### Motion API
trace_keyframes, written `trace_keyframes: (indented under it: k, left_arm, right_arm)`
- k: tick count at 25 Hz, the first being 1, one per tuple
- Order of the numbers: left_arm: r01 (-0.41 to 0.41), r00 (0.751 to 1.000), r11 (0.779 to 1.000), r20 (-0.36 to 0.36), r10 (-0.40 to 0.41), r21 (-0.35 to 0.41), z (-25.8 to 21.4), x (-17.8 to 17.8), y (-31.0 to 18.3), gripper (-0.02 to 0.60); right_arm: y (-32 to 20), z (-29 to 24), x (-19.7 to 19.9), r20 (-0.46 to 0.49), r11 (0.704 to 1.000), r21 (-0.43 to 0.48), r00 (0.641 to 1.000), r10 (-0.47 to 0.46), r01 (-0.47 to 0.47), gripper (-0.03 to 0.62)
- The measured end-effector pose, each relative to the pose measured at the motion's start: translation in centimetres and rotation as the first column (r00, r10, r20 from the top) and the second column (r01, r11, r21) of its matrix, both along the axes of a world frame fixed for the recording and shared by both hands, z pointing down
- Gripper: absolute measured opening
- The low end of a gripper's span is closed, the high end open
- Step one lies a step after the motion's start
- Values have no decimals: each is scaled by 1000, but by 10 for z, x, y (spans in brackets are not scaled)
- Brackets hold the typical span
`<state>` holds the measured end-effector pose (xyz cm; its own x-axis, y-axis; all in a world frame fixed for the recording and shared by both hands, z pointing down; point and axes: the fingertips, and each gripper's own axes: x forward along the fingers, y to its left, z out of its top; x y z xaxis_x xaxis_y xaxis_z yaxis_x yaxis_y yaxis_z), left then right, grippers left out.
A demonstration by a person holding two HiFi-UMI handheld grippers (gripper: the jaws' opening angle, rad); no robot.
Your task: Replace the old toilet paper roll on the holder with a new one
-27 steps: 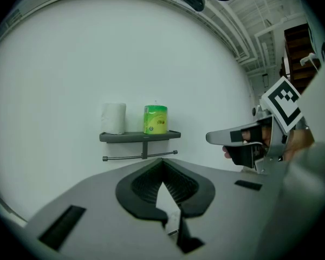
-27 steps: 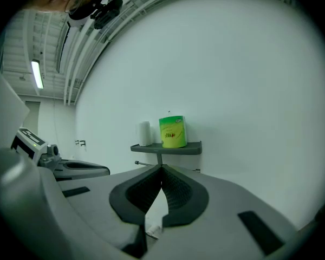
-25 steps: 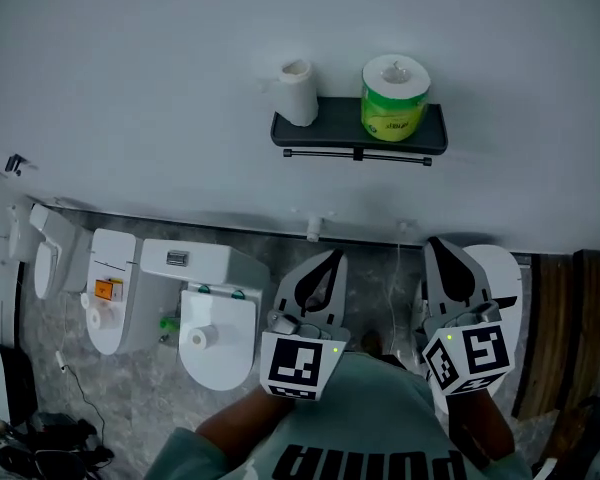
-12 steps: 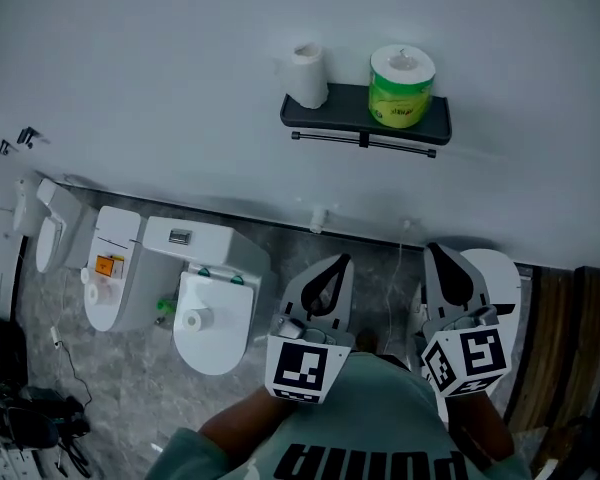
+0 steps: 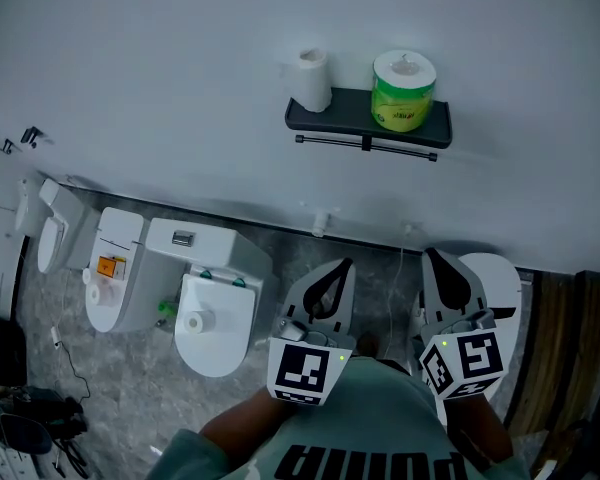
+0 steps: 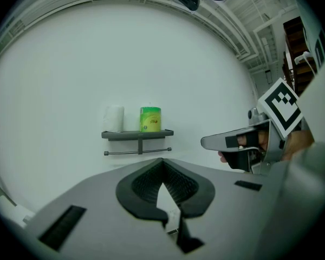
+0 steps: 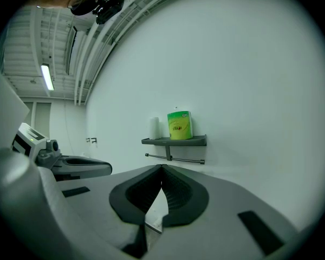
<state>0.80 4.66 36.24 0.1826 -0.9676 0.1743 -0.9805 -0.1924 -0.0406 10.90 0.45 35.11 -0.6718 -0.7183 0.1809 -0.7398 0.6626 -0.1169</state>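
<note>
Fingers (image 6: pixel 138 187) of left gripper (image 5: pixel 342 265) and right gripper (image 5: pixel 432 258) pressed together — how the white roll (image 5: pixel 310 76) sits is unclear.

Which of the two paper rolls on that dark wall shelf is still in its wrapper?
The green-wrapped toilet paper roll at the right end of the dark wall shelf. The bare white toilet paper roll at its left end has no wrapper.
</note>
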Motion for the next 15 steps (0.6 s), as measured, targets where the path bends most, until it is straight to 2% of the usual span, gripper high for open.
trace_keyframes:
  k: [12, 15]
  left_arm:
    - [-26, 1000, 999, 12, 26, -46, 3, -11, -4, 3]
    - [-27, 1000, 999, 10, 27, -33, 2, -18, -12, 5]
  right_arm:
    - [-8, 1, -9, 18, 999, -5, 999, 39, -39, 9]
    - [-14, -1, -14, 25, 999, 5, 998, 53, -53, 9]
